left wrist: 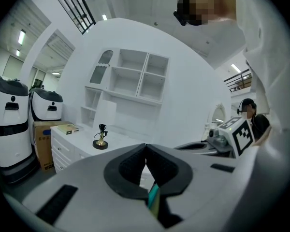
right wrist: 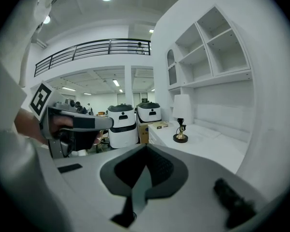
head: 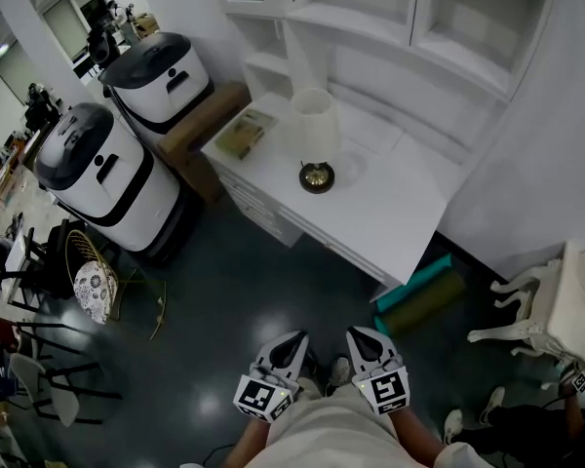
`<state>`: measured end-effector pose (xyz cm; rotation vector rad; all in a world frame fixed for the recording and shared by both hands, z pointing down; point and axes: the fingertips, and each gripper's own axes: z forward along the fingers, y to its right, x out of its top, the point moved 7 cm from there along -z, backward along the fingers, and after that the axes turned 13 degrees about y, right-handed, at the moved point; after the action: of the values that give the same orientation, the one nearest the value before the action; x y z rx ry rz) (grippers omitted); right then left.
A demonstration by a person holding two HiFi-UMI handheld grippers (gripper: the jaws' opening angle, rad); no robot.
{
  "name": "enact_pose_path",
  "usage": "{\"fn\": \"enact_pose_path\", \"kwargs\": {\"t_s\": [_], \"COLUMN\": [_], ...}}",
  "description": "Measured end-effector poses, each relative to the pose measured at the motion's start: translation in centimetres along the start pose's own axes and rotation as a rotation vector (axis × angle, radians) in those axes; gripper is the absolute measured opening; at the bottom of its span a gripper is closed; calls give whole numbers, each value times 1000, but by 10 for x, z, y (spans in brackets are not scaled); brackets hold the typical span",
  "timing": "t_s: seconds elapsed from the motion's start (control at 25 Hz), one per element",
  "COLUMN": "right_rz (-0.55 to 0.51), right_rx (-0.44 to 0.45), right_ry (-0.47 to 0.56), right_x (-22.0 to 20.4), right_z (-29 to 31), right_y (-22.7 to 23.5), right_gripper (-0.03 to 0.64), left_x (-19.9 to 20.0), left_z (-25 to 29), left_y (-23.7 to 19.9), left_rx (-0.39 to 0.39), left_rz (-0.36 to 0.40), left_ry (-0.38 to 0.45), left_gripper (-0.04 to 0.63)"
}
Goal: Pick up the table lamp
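At six o'clock, the left gripper (head: 294, 341) and right gripper (head: 359, 339) are held side by side, both pairs of jaws pressed together on nothing. Farther out, at twelve o'clock, the table lamp (head: 315, 130) is seen upright on the white dresser (head: 400, 217), well apart from both, with a book (head: 244, 133) laid at its nine o'clock.

Place: an open robotics lab or test hall with a staged room corner.
Staging: white built-in wall shelf unit (head: 448, 18) above a white drawer cabinet (head: 390, 213).
Machines: 2 white-and-black rounded wheeled units (head: 97, 169), side by side.
Building: black-railed upper gallery (right wrist: 92, 50), glossy dark floor (head: 234, 291).
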<state>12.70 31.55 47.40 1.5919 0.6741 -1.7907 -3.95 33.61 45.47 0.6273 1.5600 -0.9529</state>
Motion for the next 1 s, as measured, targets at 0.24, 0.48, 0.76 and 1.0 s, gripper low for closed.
{"fn": "enact_pose_path", "kwargs": {"t_s": [0.24, 0.48, 0.76, 1.0], "right_rz": [-20, -23, -39, -22], "right_rx": [-15, -31, -65, -114], "right_ry": [13, 43, 46, 32], "right_x": [16, 34, 39, 41], "right_z": [41, 86, 116, 130], "right_y": [5, -2, -16, -27], "right_gripper": [12, 12, 12, 12], "left_x": [15, 30, 35, 33], "left_z": [18, 31, 33, 32], "left_y": [-42, -81, -114, -137], "left_rx": [-20, -56, -105, -148], "left_rz": [-1, 7, -7, -7], "left_ry": [23, 47, 38, 20], "left_gripper": [11, 11, 9, 11]}}
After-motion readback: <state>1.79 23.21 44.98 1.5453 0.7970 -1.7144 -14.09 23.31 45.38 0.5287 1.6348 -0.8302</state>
